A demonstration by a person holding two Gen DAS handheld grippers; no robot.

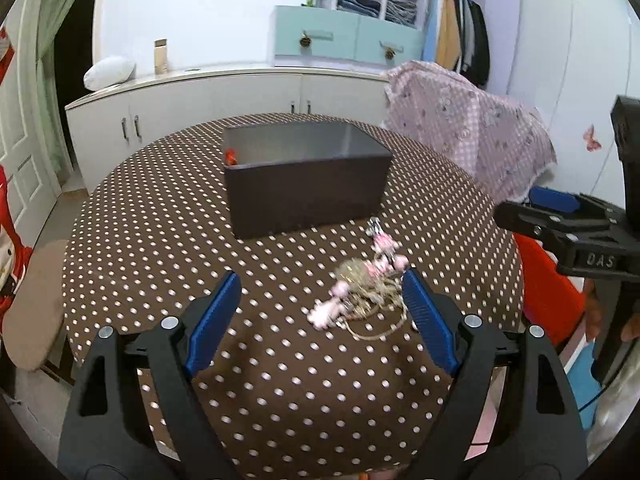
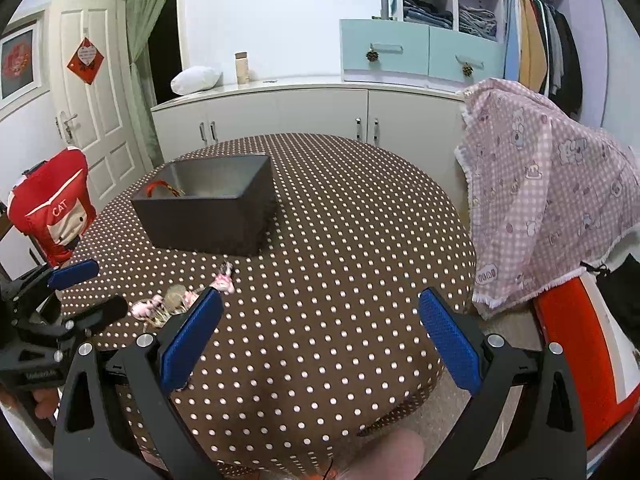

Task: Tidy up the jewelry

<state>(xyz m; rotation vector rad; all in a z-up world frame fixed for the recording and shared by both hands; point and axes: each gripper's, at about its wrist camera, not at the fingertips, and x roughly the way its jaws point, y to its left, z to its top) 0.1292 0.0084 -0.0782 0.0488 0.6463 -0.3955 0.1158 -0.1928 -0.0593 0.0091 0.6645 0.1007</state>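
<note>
A round tabletop (image 1: 168,240) covered in brown cloth with white polka dots carries a dark brown rectangular open box (image 1: 304,184). Inside the box, at its left end, a red and gold piece of jewelry (image 2: 164,190) already lies, so part of the sorting looks done. Still left out on the cloth, near the front of the box, is a tangled heap of pink bead and gold chain jewelry (image 1: 362,292).

The left tongs (image 1: 320,308) stand wide open with nothing in them, hovering close over the heap, which sits just inside their right blue pad. The right tongs (image 2: 320,332) are also wide open and empty, over bare cloth to the right of the heap.

The heap is blurred, so how many pieces it holds, and whether they are necklaces or bracelets, cannot be told. Most of the box floor is hidden behind its near wall. In the right wrist view, the right tongs' own left finger covers part of the heap.
</note>
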